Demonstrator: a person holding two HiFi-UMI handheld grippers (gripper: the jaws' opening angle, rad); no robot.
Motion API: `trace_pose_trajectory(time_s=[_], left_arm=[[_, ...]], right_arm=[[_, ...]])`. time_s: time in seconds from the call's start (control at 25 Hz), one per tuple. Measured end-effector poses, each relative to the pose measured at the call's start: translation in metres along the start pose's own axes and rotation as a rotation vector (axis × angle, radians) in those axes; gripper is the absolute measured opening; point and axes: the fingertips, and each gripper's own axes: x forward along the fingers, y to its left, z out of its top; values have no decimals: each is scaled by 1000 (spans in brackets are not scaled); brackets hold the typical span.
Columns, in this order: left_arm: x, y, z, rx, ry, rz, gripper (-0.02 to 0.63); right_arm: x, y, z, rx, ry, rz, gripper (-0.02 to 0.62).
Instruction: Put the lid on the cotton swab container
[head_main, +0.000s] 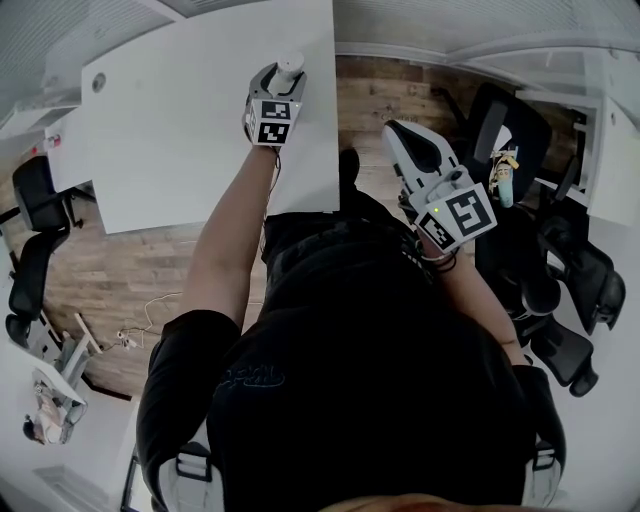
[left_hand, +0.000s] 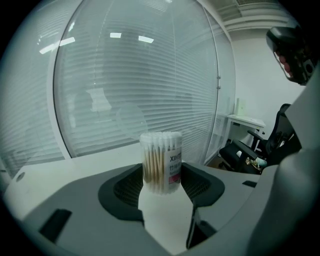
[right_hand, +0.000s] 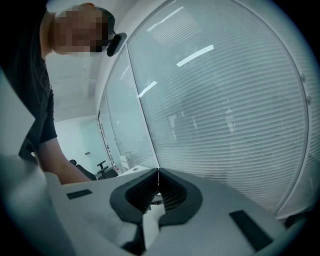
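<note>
A clear cotton swab container (left_hand: 161, 162), full of upright swabs and carrying a printed label, stands on the white table (head_main: 180, 120) near its right edge. My left gripper (left_hand: 161, 181) has its pads against the container's two sides. In the head view the left gripper (head_main: 287, 78) reaches over the table with the container (head_main: 290, 64) at its tip. The right gripper (head_main: 394, 134) hangs off the table above the wooden floor, shut with nothing in it. Its pads meet in the right gripper view (right_hand: 158, 181). I cannot make out a separate lid.
A glass wall with blinds (left_hand: 140, 75) stands behind the table. Black office chairs (head_main: 560, 280) crowd the right side, and another chair (head_main: 35, 190) sits at the left. The person's arm (right_hand: 60, 165) shows at the left of the right gripper view.
</note>
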Motion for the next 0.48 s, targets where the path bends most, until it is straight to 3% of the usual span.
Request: trace_pose_trajectory(time_s=[0.2, 0.48], left_arm=[[-28, -7, 11, 27, -27, -15, 247], [-72, -10, 27, -2, -70, 10, 247]], right_arm=[[-1, 5, 8, -7, -26, 41, 23], [1, 12, 19, -21, -52, 114, 23]])
